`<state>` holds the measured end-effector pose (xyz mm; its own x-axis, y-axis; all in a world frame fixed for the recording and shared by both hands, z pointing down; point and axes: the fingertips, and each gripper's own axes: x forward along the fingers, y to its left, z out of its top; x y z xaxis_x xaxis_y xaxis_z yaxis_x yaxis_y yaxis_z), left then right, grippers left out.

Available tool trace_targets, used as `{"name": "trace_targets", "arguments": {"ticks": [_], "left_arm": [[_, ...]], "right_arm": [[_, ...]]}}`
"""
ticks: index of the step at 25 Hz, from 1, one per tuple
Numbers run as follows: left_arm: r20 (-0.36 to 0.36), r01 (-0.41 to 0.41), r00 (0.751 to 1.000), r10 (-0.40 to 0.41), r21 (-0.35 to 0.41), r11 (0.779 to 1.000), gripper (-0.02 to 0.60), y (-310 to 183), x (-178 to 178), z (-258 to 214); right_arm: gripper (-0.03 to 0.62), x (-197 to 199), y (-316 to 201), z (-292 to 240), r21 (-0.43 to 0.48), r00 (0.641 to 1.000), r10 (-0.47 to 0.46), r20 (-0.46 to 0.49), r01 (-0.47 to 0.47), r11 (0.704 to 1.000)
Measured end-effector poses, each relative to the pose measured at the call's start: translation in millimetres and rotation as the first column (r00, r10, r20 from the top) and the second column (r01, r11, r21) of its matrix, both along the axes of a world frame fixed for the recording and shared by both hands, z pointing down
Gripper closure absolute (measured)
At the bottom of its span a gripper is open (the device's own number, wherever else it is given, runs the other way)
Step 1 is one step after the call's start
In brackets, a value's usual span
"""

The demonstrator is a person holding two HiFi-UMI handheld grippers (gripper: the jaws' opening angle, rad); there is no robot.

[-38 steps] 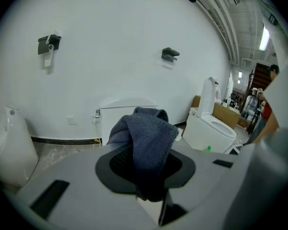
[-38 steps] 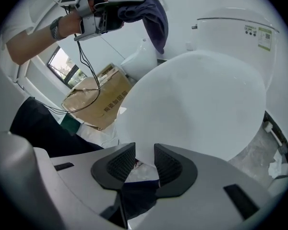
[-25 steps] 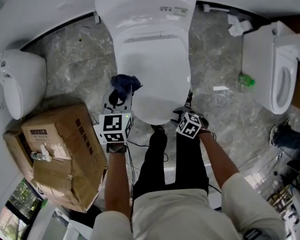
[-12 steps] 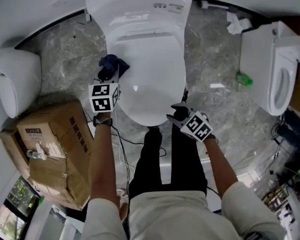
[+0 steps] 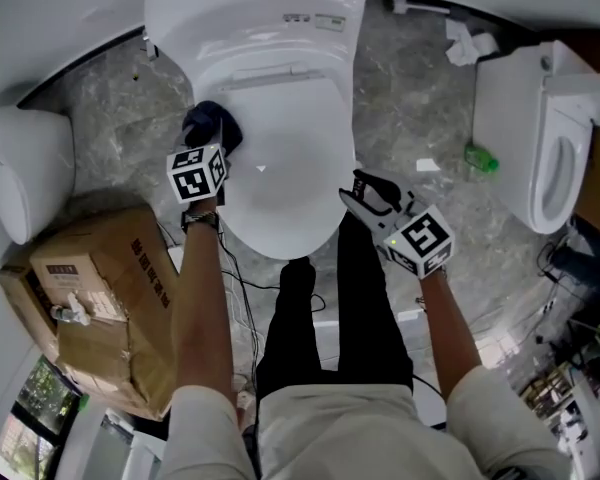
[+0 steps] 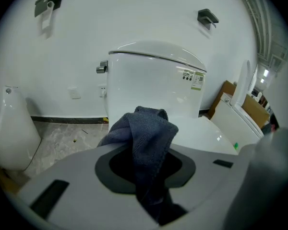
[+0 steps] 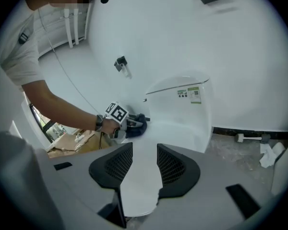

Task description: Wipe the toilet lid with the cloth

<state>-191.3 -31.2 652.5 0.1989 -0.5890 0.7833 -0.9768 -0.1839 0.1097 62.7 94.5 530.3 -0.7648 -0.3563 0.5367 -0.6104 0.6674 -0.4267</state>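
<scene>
Grey marbled floor (image 5: 410, 118) and white walls surround a white toilet seen from steeply above, its closed lid (image 5: 280, 158) in front of the tank (image 5: 255, 8). A person stands at the front of the bowl, with legs in black trousers (image 5: 320, 318) below the lid, and holds a gripper in each hand. The left gripper (image 5: 215, 140) reaches to the lid's left edge, near the hinge end, with its marker cube facing up. Its jaws are clamped on a dark blue cloth (image 5: 208, 125). The cloth bunches out beyond the tips and lies against the lid's left rim. In the left gripper view the cloth fills the gap between the jaws and folds over at the top, with the tank straight behind it. The right gripper (image 5: 365, 190) is just off the lid's front right edge, above the floor and apart from the lid. Its jaws are spread with nothing between them, and the right gripper view shows only the white lid through the gap. A cardboard box (image 5: 100, 298) sits on the floor to the left, below a rounded white fixture (image 5: 30, 168). A second toilet (image 5: 540, 138) stands at the right, with a small green object (image 5: 480, 158) and crumpled paper (image 5: 470, 43) on the floor near it.
</scene>
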Motion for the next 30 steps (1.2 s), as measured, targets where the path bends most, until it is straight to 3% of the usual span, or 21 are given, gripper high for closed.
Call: {"name": "trace_targets", "arguments": {"ticks": [6, 11, 16, 18, 23, 30], "left_arm": [[-0.023, 0.021, 1.000, -0.019, 0.059, 0.998, 0.492, -19, 37, -1], [-0.068, -0.095, 0.992, 0.102, 0.092, 0.991, 0.492, -29, 111, -4], [-0.168, -0.214, 0.959, 0.229, 0.102, 0.971, 0.492, -18, 198, -6], [-0.178, -0.291, 0.936, 0.305, 0.103, 0.951, 0.492, -4, 229, -5], [-0.153, -0.464, 0.864, 0.479, 0.126, 0.877, 0.492, 41, 291, 9], [-0.099, -0.561, 0.809, 0.579, 0.162, 0.812, 0.492, 96, 291, 11]], "right_arm": [[0.424, 25, -22, -14, 0.029, 0.998, 0.063, 0.019, -0.063, 0.998], [0.424, 39, -22, -19, 0.044, 0.993, 0.119, 0.025, -0.120, 0.992], [0.424, 57, -12, -25, 0.062, 0.983, 0.182, 0.017, -0.183, 0.981], [0.424, 65, -7, -26, 0.073, 0.978, 0.208, 0.010, -0.208, 0.975], [0.441, 82, 7, -38, 0.141, 0.957, 0.290, -0.013, -0.285, 0.948], [0.445, 84, 38, -44, 0.166, 0.940, 0.341, -0.014, -0.334, 0.928]]}}
